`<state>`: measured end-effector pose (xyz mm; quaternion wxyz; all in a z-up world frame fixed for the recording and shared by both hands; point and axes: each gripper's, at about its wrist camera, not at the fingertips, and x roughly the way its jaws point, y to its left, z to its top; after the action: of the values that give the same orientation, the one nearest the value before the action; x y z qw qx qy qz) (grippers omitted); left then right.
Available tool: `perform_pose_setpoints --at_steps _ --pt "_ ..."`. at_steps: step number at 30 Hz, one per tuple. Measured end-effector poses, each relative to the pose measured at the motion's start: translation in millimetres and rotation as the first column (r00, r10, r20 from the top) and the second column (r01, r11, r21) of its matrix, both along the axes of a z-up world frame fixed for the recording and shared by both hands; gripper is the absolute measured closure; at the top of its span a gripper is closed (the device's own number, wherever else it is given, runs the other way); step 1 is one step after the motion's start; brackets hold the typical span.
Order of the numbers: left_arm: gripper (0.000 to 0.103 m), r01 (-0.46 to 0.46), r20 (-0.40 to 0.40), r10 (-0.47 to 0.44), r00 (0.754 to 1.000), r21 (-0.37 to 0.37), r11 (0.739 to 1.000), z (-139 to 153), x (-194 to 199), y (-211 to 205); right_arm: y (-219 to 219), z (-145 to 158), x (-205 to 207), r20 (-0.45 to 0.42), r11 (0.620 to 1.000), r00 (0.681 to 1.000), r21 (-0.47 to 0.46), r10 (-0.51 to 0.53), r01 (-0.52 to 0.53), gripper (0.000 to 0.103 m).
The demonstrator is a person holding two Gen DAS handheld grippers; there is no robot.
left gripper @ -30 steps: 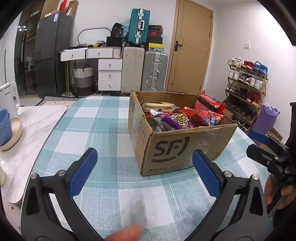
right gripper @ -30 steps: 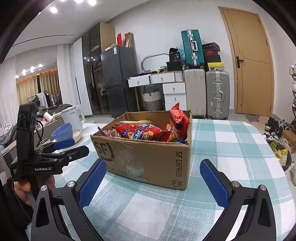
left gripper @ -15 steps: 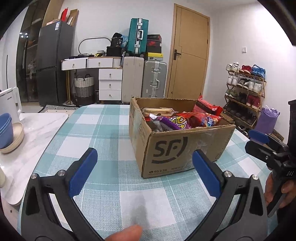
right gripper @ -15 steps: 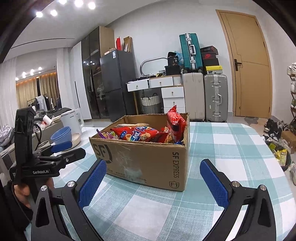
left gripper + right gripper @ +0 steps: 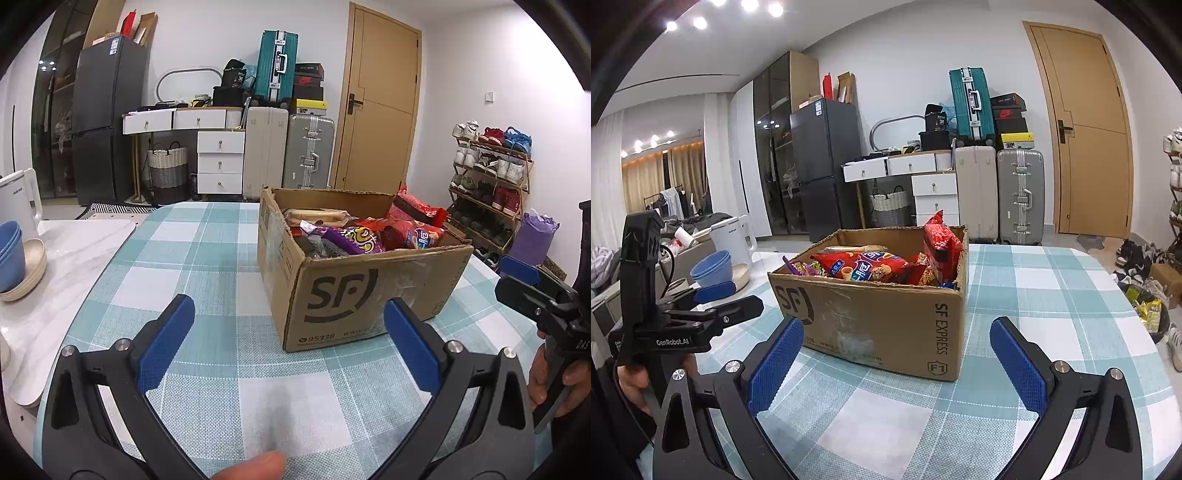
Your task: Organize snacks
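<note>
Left wrist view: spread left gripper (image 5: 288, 332) and right gripper (image 5: 895, 354) face snack-filled cardboard box (image 5: 354, 295).

Bare checked tablecloth (image 5: 192, 258) left of the snack-filled cardboard box (image 5: 354, 295) — bowls (image 5: 14, 262) beyond.

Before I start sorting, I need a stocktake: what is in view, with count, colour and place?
box: 1, brown, on the table
snack bags: several, mostly red, one purple, in the box
tablecloth: 1, teal check, under the box
bowls: stack, blue on beige, far left of the left view
kettle: 1, white, behind the bowls
suitcases: 3, teal, cream, silver, by the wall
left hand-held gripper: open, empty
right hand-held gripper: open, empty
</note>
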<state>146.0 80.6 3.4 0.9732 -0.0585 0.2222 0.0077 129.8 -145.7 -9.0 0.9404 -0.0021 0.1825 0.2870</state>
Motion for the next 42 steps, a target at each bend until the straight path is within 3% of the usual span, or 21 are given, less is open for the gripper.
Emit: perform_pose_setpoints --at_steps 42 --pt "0.001 -0.007 -0.004 0.007 1.0 -0.008 1.0 -0.8 0.7 1.3 1.1 -0.9 0.6 0.0 1.0 1.0 -0.004 -0.003 0.003 0.001"
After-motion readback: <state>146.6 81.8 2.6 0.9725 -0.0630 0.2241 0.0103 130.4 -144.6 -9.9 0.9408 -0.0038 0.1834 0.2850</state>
